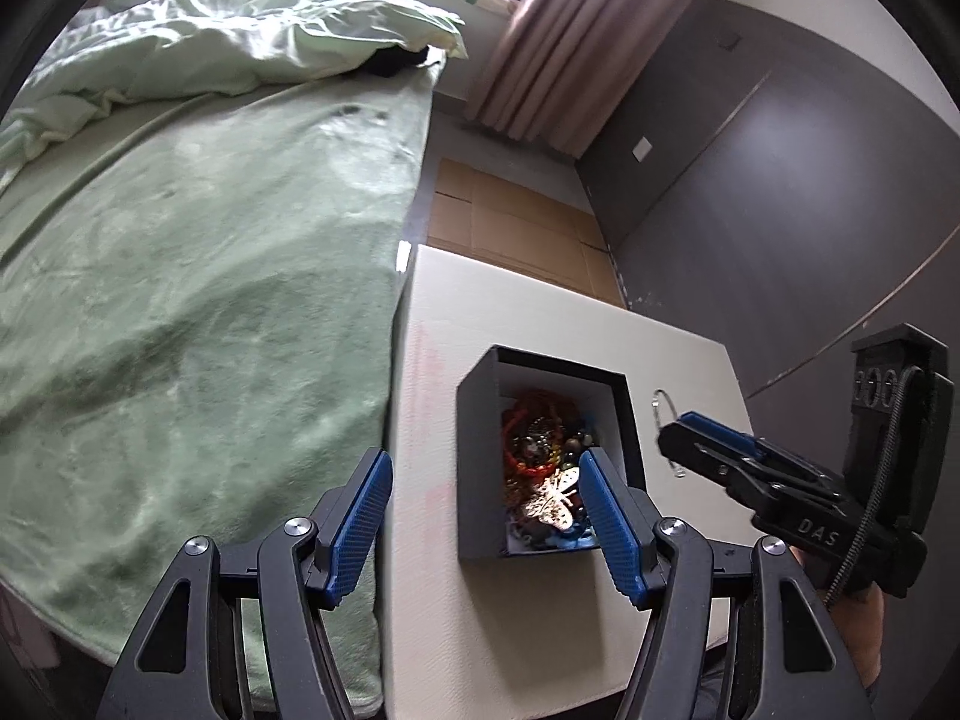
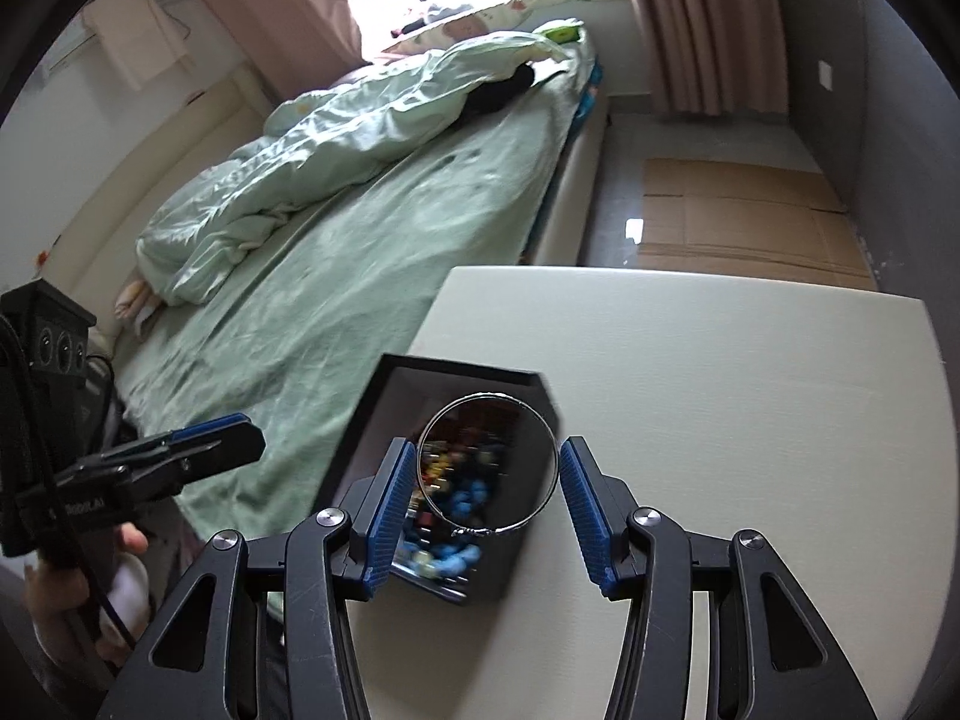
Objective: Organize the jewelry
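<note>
A black box (image 1: pixel 477 420) stands on the white table (image 1: pixel 540 630), holding several beaded pieces (image 1: pixel 534 426) and a cream butterfly ornament (image 1: pixel 552 504). My left gripper (image 1: pixel 480 462) hovers over the box's near left side, open, with nothing gripped. At the right of the box, my right gripper (image 1: pixel 675 435) is shut on a thin silver bangle (image 1: pixel 658 405). In the right wrist view the bangle (image 2: pixel 487 397) spans the gap between the blue pads of the right gripper (image 2: pixel 487 468), above the box (image 2: pixel 384 420). The left gripper (image 2: pixel 240 438) shows at left.
A bed with a green blanket (image 1: pixel 210 300) runs along the table's left edge. Flattened cardboard (image 1: pixel 510 222) lies on the floor beyond the table. A dark grey wall (image 1: pixel 750 180) and pink curtain (image 1: pixel 570 48) stand at the right. A hand (image 2: pixel 60 600) holds the left gripper.
</note>
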Tool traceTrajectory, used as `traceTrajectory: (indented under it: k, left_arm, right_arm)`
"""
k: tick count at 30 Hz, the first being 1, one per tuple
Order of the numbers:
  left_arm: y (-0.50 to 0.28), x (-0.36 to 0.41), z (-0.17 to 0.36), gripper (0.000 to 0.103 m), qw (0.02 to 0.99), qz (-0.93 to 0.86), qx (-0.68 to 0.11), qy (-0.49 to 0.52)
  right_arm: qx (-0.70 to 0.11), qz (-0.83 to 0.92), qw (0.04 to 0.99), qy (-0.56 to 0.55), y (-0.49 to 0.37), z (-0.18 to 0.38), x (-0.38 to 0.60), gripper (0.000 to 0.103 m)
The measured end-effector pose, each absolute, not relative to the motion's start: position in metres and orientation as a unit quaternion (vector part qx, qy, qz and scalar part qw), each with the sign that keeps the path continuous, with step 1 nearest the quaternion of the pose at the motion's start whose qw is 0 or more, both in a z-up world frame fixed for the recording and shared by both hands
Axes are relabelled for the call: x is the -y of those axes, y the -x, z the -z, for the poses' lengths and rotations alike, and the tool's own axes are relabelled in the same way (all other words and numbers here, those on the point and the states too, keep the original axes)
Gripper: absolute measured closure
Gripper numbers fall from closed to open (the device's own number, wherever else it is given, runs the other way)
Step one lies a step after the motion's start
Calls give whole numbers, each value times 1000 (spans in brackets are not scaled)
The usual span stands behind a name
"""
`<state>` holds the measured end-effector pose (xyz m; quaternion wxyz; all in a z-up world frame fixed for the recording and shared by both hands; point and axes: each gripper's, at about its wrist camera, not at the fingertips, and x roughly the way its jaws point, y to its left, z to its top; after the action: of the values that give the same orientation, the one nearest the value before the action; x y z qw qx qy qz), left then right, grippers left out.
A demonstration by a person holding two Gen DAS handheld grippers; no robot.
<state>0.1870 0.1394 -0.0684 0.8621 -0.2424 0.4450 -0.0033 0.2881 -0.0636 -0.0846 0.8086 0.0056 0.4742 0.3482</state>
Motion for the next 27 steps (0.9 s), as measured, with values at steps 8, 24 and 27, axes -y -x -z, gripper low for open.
traceTrajectory:
  k: [8,24,27]
  left_arm:
    - [-169,-159,68,37,863,-3,-430,265]
    - [-147,-160,33,17,887,7,-372,274]
    - [-142,-152,26,15,891,9,-370,263]
  right_arm:
    - [-499,-360,788,0,-292,97,28,52]
    - [-496,-366,786,-52,-277,61,44,27]
    - [-484,-355,799,-47,-266,50,59,19]
